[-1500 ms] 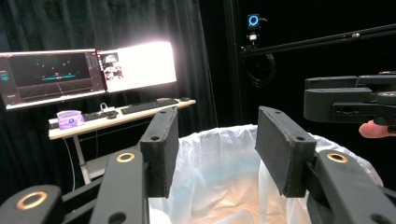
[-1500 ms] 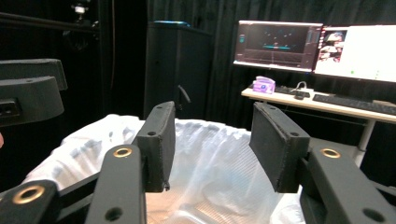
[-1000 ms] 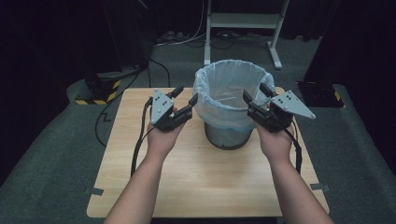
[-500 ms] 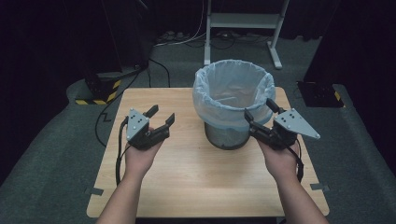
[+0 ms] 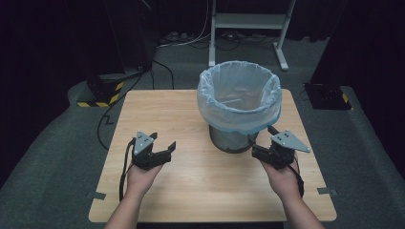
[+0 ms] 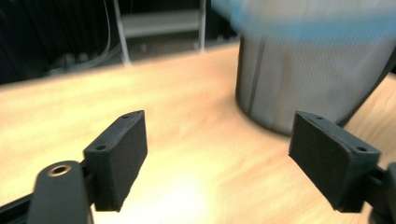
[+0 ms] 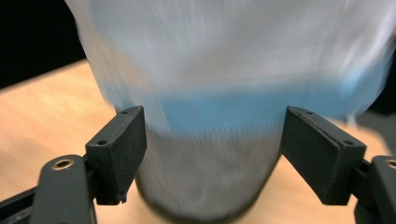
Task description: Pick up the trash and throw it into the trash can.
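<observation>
A light wooden table carries a grey mesh waste bin standing upright toward its far right, lined with a pale blue plastic bag whose top is folded down over the rim and hangs partway down the wall. The bin looks light and stiff, so it would likely slide or tip if pushed high up; the bag is thin, soft and slippery, best pinched at the folded hem, where the film is doubled. The left gripper hovers over the table's near left, well apart from the bin, jaws spread wide and holding nothing. The right gripper sits just beside the bin's near right side, jaws also wide apart and empty; its own view is blurred, so contact with the mesh cannot be ruled out.
</observation>
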